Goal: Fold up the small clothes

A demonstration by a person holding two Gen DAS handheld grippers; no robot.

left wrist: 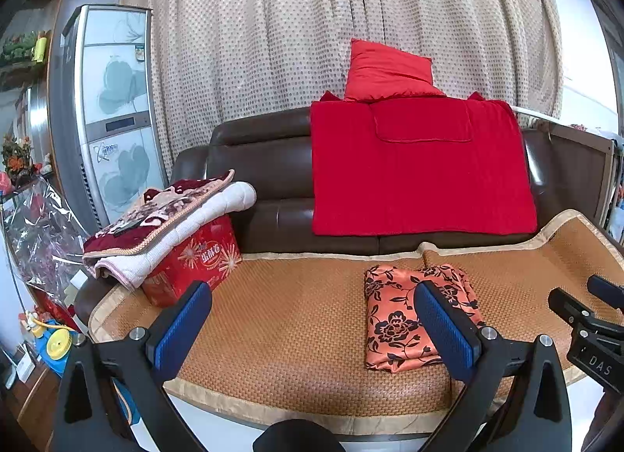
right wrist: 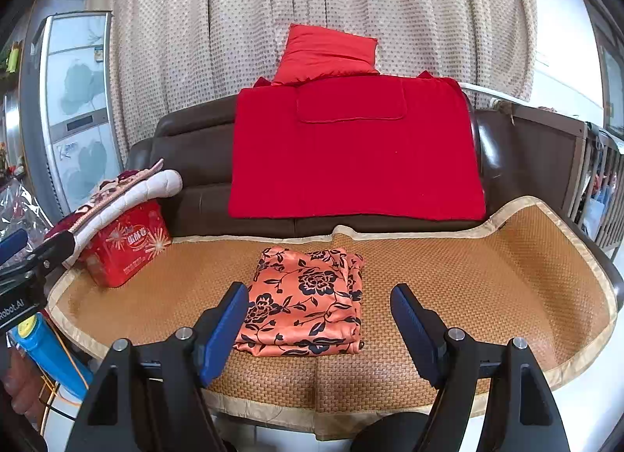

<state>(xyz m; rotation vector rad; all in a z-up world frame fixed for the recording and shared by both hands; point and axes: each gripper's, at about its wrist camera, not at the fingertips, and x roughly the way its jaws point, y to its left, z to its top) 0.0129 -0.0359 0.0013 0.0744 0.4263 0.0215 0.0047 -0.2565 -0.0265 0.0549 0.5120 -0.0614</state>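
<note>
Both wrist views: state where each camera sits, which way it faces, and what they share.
Left wrist view: rides the left gripper, facing the sofa over the woven mat; its open jaws frame the mat, the right gripper at the right edge.
Right wrist view: rides the right gripper, facing the same way; open jaws straddle the folded orange floral cloth, the left gripper at the left edge.
Shared: cloth, mat, red blanket, red box.

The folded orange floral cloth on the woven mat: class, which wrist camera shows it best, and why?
The right wrist view: the folded orange floral cloth lies central and almost unobstructed. In the left wrist view, one finger of the left gripper covers part of it.
</note>
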